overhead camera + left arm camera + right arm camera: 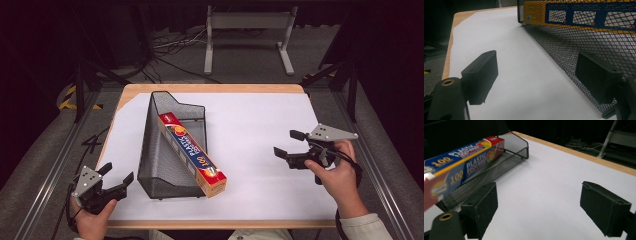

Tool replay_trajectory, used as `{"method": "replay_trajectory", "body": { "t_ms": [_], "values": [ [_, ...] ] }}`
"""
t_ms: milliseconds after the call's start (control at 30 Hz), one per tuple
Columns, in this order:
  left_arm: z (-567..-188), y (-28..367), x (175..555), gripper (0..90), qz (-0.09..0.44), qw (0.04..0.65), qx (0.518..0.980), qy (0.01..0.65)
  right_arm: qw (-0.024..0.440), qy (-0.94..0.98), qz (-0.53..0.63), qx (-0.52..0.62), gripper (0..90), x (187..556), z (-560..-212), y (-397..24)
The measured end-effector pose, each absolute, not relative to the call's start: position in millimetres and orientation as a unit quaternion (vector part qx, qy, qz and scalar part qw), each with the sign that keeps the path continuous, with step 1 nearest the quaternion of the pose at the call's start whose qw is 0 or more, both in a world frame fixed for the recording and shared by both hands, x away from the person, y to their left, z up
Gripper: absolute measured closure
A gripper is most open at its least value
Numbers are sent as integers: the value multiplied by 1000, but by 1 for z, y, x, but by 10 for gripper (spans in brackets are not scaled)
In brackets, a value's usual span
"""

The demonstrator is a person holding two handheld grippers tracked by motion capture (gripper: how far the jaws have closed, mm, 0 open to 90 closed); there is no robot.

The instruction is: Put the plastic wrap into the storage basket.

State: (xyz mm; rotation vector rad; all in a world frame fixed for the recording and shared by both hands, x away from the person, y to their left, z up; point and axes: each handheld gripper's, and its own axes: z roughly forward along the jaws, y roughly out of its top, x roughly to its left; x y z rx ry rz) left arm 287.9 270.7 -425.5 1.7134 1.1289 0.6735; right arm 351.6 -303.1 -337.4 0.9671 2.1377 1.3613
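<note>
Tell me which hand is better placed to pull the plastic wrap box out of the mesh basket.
Probably the right gripper: its open jaws face the plastic wrap box, which leans on the mesh basket at its low open side. The left gripper, also open, has the tall mesh wall between.

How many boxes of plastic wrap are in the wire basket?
1. The box lies slanted in the black mesh basket, with its near end sticking out over the low front edge. Nothing else shows inside.
</note>
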Motion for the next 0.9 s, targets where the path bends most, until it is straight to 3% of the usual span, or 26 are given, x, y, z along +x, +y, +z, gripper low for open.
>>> {"method": "replay_trajectory", "body": {
  "t_ms": [433,900],
  "values": [
    [-425,270,287,191,276,473,702,456,200,759,486,385,135,343,-400,-337],
    [-425,270,289,191,269,485,702,447,197,766,470,392,127,337,-432,-344]
  ]
}}
